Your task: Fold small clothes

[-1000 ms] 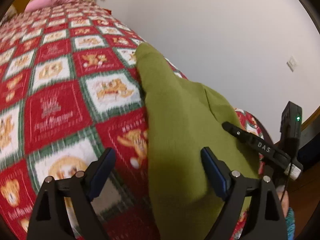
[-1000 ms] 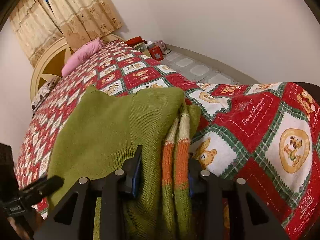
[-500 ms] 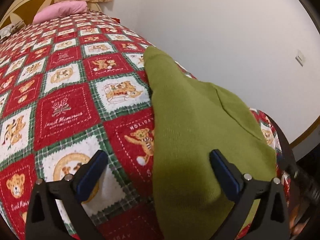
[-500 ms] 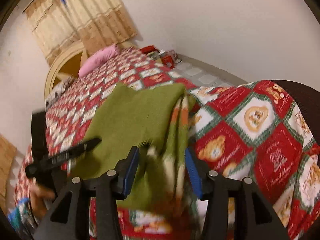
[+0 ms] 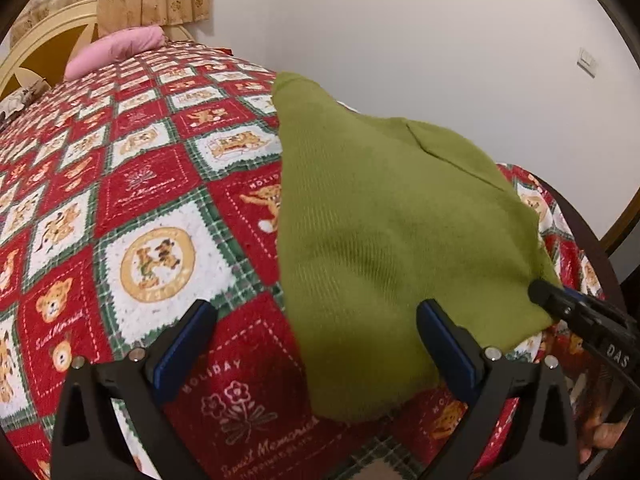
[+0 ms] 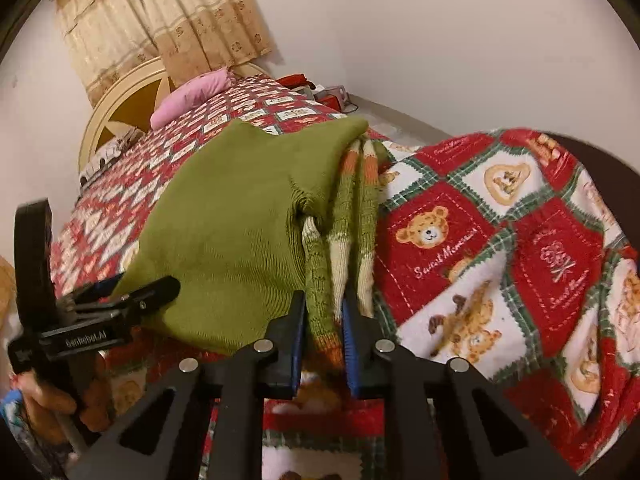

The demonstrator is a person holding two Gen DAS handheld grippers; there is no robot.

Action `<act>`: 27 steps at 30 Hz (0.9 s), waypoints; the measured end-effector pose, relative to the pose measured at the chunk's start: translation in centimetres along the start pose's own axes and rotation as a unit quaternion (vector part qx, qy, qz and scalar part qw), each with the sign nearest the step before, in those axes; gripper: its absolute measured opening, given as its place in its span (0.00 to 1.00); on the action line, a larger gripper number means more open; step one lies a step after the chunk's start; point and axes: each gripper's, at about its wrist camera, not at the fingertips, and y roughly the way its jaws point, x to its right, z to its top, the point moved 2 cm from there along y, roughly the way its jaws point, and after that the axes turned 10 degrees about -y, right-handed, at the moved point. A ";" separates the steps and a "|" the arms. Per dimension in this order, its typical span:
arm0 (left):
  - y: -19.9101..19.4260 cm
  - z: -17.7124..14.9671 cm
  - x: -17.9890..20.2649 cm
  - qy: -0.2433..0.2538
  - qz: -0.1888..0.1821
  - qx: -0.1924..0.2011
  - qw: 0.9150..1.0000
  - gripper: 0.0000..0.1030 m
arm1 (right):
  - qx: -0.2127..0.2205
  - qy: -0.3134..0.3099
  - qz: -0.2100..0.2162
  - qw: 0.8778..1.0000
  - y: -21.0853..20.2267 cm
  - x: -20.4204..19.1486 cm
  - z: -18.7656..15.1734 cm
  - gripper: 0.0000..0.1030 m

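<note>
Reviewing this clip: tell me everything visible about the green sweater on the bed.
The green sweater is an olive, fine-ribbed knit lying mostly flat and folded on the red bear-print quilt, near the bed's foot corner. Its plain green panel faces up; a bunched part striped in green, cream and orange shows along one edge. The right gripper has its fingers closed on that striped part. The left gripper is open above the sweater's near edge, gripping nothing.
</note>
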 end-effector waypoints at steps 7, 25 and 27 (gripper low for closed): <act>-0.7 -0.7 -0.4 -0.009 0.022 -0.008 1.000 1.00 | -0.001 0.021 0.001 1.000 -0.4 0.0 -0.3 0.15; -5.4 -5.3 0.8 0.058 0.076 -0.017 0.995 0.95 | -0.025 -0.024 -0.054 0.998 -7.0 -4.2 -3.9 0.52; -7.5 -5.2 1.4 0.076 0.087 0.020 0.993 0.95 | -0.010 -0.033 -0.066 0.997 -8.2 -4.9 -3.4 0.52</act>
